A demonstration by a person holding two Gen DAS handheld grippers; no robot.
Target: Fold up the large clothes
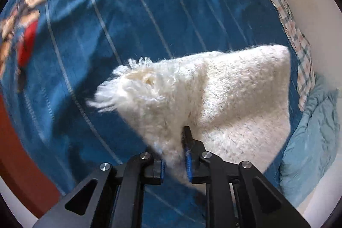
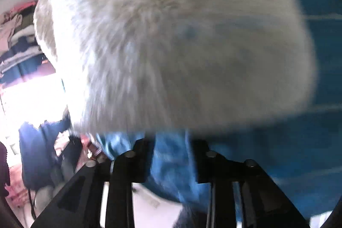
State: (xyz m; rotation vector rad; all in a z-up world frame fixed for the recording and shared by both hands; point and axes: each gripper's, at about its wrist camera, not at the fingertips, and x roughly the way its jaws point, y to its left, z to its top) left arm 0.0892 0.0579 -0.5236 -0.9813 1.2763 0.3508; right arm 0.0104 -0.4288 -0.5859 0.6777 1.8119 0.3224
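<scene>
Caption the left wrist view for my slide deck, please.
Left gripper clamps a fluffy white garment, lifting it over a blue bedspread.

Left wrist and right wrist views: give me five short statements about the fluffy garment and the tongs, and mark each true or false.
1. The left tongs are shut on the white fluffy garment. True.
2. The garment is black. False: it is white.
3. The garment is above a blue bedspread. True.
4. In the right wrist view the garment lies flat and far away. False: it fills most of the picture, blurred, just past the right tongs.
5. A checked cloth lies at the bedspread's left edge. False: it is at the right edge.
</scene>
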